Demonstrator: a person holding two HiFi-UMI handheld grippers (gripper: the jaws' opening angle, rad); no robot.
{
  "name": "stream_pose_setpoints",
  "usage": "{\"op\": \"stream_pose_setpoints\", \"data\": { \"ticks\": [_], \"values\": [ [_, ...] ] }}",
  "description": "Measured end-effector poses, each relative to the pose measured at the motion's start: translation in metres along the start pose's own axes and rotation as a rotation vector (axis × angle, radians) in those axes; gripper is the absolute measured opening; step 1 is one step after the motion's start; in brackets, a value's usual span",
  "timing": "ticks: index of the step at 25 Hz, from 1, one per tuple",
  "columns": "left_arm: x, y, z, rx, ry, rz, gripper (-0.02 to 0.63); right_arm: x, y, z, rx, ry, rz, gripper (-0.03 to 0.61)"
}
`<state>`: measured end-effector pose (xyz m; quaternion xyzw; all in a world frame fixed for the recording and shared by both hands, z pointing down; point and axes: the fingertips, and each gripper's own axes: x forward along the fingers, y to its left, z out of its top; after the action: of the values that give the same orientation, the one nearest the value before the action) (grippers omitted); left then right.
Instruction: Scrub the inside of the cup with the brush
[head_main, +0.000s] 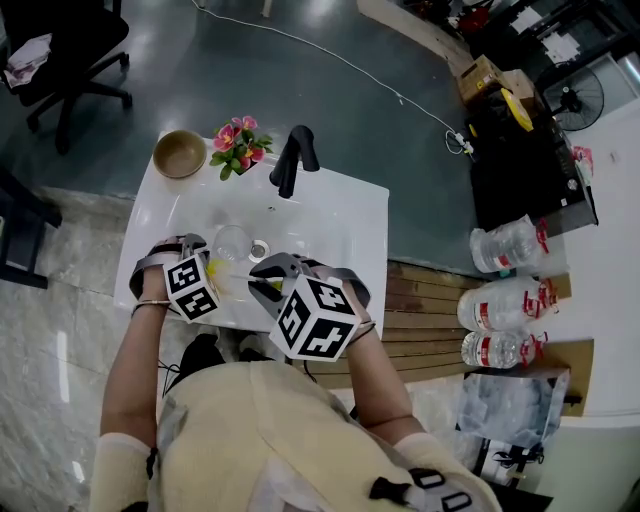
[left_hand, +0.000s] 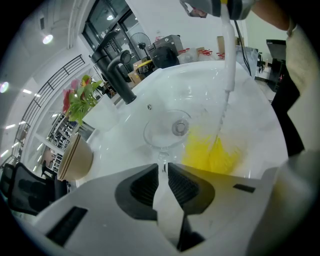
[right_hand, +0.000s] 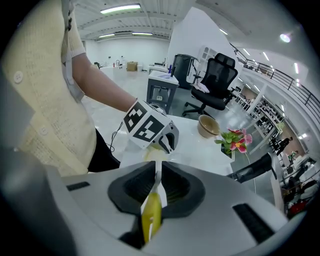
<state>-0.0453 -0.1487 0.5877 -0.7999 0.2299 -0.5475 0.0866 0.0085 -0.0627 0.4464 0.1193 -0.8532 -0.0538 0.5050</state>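
A clear stemmed glass cup (head_main: 232, 243) (left_hand: 165, 132) lies tilted over the white sink basin (head_main: 330, 225). My left gripper (head_main: 214, 262) (left_hand: 163, 172) is shut on its thin glass stem, at the basin's near left. A brush has a white handle (left_hand: 227, 55) and yellow bristles (left_hand: 210, 155) (head_main: 217, 268). Its bristles lie just right of the stem and look blurred, as if seen through glass. My right gripper (head_main: 266, 278) (right_hand: 157, 182) is shut on the handle's yellow end and points at the left gripper's marker cube (right_hand: 147, 122). Whether the bristles are inside the cup I cannot tell.
A black faucet (head_main: 293, 155), pink flowers (head_main: 240, 143) and a tan bowl (head_main: 180, 153) stand along the counter's far edge. The drain (head_main: 259, 250) is beside the cup. Water bottles (head_main: 510, 245) stand on the right, and an office chair (head_main: 70, 50) at the far left.
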Motion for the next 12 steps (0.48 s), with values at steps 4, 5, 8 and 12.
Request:
{"op": "stream_pose_setpoints", "data": {
  "ticks": [4, 5, 8, 12],
  "values": [
    [-0.0005, 0.0001, -0.0003, 0.001, 0.003, 0.001, 0.064, -0.0031, -0.0006, -0.0009, 0.004, -0.012, 0.005, 0.051],
    [-0.0004, -0.0001, -0.0004, 0.001, 0.003, 0.001, 0.064, -0.0033, -0.0005, -0.0014, 0.005, -0.014, 0.006, 0.051],
    [0.0005, 0.0, -0.0004, -0.001, 0.0, 0.002, 0.064, -0.0028, -0.0004, -0.0032, 0.011, -0.02, 0.008, 0.051],
    [-0.0016, 0.0011, 0.0025, -0.018, -0.015, -0.01, 0.064, -0.0032, -0.0014, -0.0054, 0.017, -0.031, 0.011, 0.051]
  ]
}}
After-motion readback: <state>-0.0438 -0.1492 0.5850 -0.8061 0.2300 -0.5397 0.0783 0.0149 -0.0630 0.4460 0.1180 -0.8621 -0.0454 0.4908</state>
